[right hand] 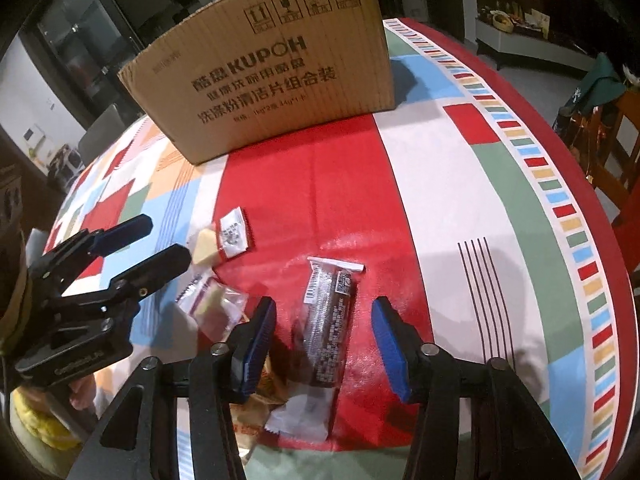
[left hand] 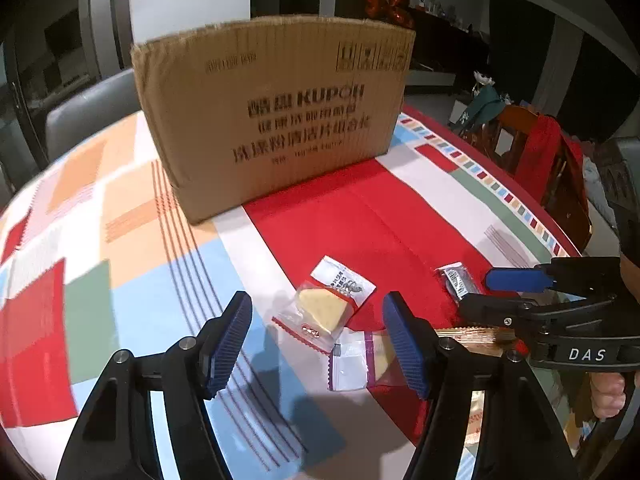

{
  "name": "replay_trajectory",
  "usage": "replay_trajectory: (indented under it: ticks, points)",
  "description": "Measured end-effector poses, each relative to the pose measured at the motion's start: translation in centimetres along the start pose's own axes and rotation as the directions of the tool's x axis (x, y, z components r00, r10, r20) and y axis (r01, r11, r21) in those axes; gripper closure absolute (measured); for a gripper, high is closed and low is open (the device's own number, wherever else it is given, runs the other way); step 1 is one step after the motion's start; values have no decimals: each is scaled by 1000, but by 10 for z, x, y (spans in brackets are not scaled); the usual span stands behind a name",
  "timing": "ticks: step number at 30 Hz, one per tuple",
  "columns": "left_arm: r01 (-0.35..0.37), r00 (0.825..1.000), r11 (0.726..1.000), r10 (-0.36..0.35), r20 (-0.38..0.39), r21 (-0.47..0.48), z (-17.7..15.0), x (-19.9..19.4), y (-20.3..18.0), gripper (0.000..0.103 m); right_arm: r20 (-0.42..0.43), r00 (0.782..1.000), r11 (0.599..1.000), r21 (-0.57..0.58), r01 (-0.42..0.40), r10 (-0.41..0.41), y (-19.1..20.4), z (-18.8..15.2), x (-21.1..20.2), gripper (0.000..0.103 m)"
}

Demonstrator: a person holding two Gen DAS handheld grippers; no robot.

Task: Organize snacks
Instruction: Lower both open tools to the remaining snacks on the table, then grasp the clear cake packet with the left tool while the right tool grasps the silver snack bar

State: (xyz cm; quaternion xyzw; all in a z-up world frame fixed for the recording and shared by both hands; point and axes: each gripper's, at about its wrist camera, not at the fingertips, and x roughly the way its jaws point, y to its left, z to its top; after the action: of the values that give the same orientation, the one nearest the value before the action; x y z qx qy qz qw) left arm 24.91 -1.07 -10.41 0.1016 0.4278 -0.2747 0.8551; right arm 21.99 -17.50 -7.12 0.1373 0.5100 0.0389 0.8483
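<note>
A brown cardboard box (left hand: 276,108) stands at the back of the table; it also shows in the right wrist view (right hand: 272,76). My left gripper (left hand: 316,340) is open over two clear packets with yellow triangular cakes: one (left hand: 324,308) with a red-and-white label, one (left hand: 360,360) with a purple stripe. My right gripper (right hand: 324,340) is open, its fingers on either side of a long dark snack bar (right hand: 328,320) that lies on the red cloth. The same bar's end shows in the left wrist view (left hand: 458,280). The right gripper shows in the left view (left hand: 488,292), the left gripper in the right view (right hand: 160,244).
A patchwork tablecloth (left hand: 160,280) covers the round table. A gold-wrapped snack (right hand: 256,404) lies near the front edge under the right gripper. Wooden chairs with red cloth (left hand: 540,160) stand at the right. A grey chair (left hand: 88,112) stands behind the table at left.
</note>
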Motion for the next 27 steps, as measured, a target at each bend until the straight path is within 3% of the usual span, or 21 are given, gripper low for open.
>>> replay_trajectory:
  ticks: [10,16,20,27]
  points:
    - [6,999,1000,-7,-36,-20,1,25,2,39,-3,1000,1000,-8,3,-3,-1,2,7,67]
    - [-5,999,1000,4,-50,-25,1,33,2,50,9,1000,1000,-19,7,-6,-2,5,10,77]
    - [-11,999,1000,10,-43,-25,0,31,1,57,12,1000,1000,-24,-2,2,-3,6,10,79]
    - [-11,999,999,10,-34,-42,-1,28,0,59,24,1000,999,-37,-18,18,-4,7,10,81]
